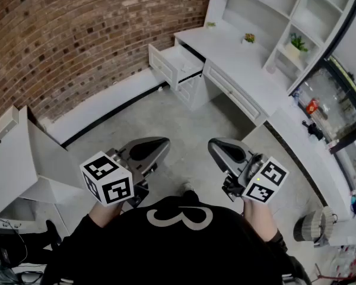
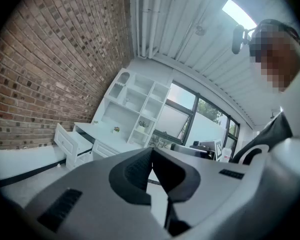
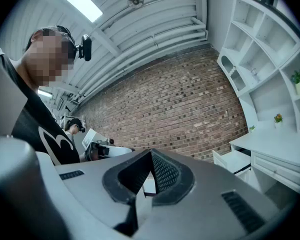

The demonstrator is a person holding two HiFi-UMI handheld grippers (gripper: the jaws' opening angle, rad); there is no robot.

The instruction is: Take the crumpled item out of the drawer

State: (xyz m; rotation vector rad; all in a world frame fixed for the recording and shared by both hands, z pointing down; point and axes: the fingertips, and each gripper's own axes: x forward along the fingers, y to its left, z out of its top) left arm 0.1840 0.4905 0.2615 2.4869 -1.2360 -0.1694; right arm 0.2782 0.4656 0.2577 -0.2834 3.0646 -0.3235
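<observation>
Far ahead, a white panelled drawer (image 1: 173,63) stands pulled open at the left end of a long white surface (image 1: 225,49). Its inside shows only as a pale patch from here, too small to make out the crumpled item.

Well apart from it, close to the person's body, the left gripper (image 1: 160,144) and right gripper (image 1: 216,144) are held level and side by side. Both are smooth grey shells with dark ribbed pads. Each pair of jaws is pressed together at the tips, pinching nothing. Each gripper carries a white cube (image 1: 108,178) printed with black square markers.

White open shelves (image 1: 273,10) rise above the surface, holding small potted plants (image 1: 295,42). A rough red brick wall (image 1: 77,34) runs along the left, above a grey concrete floor (image 1: 184,117).
</observation>
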